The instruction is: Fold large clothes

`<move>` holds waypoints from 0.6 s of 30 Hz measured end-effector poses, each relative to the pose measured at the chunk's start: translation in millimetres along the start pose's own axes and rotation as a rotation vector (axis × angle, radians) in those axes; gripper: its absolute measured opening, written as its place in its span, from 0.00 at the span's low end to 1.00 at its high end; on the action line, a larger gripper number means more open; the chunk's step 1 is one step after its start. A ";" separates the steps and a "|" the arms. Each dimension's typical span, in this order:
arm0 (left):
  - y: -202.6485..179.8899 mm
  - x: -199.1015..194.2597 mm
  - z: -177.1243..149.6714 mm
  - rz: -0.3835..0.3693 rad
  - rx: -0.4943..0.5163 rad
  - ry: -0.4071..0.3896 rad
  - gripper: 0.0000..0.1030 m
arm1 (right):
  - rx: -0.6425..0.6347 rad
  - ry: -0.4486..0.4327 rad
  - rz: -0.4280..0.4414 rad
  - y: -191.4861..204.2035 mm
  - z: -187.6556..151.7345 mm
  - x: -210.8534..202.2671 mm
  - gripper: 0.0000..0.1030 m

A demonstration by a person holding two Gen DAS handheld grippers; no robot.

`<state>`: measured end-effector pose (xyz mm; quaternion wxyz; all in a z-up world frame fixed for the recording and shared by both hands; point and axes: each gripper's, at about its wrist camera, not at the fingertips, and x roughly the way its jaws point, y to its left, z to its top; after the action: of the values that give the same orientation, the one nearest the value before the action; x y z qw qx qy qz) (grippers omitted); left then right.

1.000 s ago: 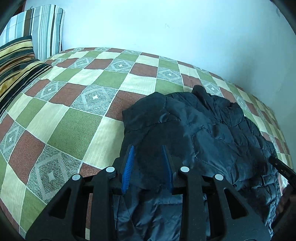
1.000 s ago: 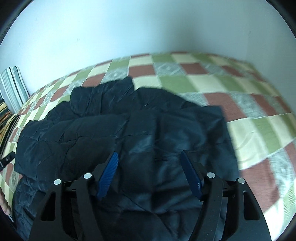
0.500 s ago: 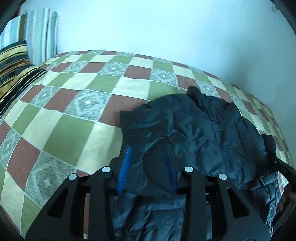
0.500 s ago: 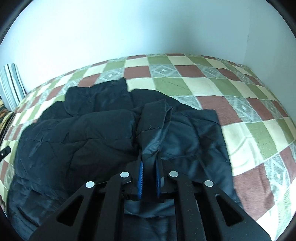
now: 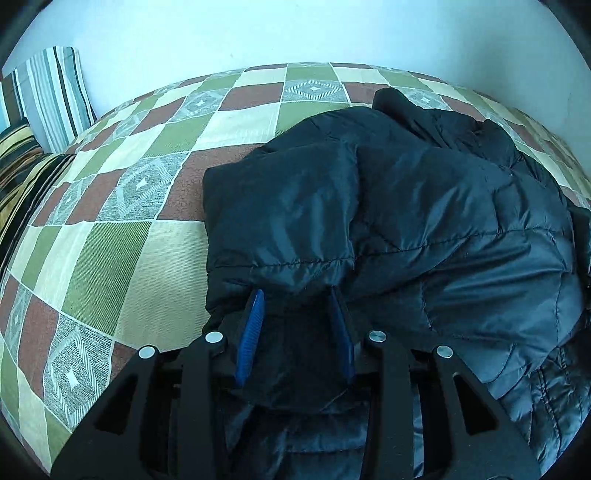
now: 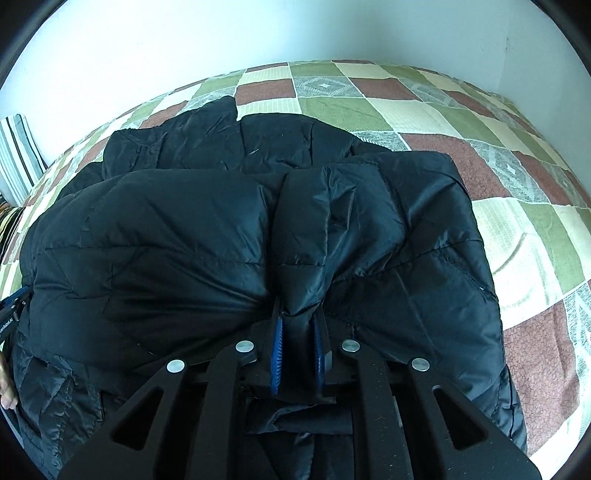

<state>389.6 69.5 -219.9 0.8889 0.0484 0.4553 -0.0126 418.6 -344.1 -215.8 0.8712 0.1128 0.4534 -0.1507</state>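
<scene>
Fabric is pinched in both tools: the right gripper [image 6: 298,334] has its blue pads clamped close on a raised ridge of the jacket [image 6: 229,236], while the left gripper [image 5: 294,325] stands wider, its pads bracketing a thick wad of the jacket's [image 5: 424,221] near edge; whether that wad is truly squeezed or just lying between the pads I cannot tell. That looser side is the likely trouble: the shell looks slick and puffy, so a lift could let the wad slide out and the fold would drop crooked. The right pinch may hold only the top layer, in which case the layers beneath would lag and bunch. The jacket lies in a heap on the checked bedspread [image 5: 110,251], already doubled over in part. Ahead, open bedspread runs to the wall [image 6: 258,33], and there is more free cover on the right side. On the left, pillows [image 5: 48,96] stand well apart from the jacket, so a forward fold should have room.
</scene>
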 end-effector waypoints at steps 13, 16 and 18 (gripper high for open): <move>-55.8 -44.0 43.5 -0.106 0.020 -0.127 0.35 | -0.063 -0.143 0.032 51.4 32.4 -41.8 0.25; -74.1 -26.1 48.1 -0.111 0.023 -0.103 0.35 | -0.101 -0.137 0.001 65.3 35.4 -32.1 0.25; -82.7 -17.9 47.0 -0.108 0.038 -0.087 0.35 | -0.073 -0.161 -0.052 57.2 35.1 -35.6 0.25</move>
<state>411.6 -17.8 -184.2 0.9048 0.0400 0.4179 -0.0712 446.6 -296.9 -163.3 0.9041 0.0569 0.3900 -0.1651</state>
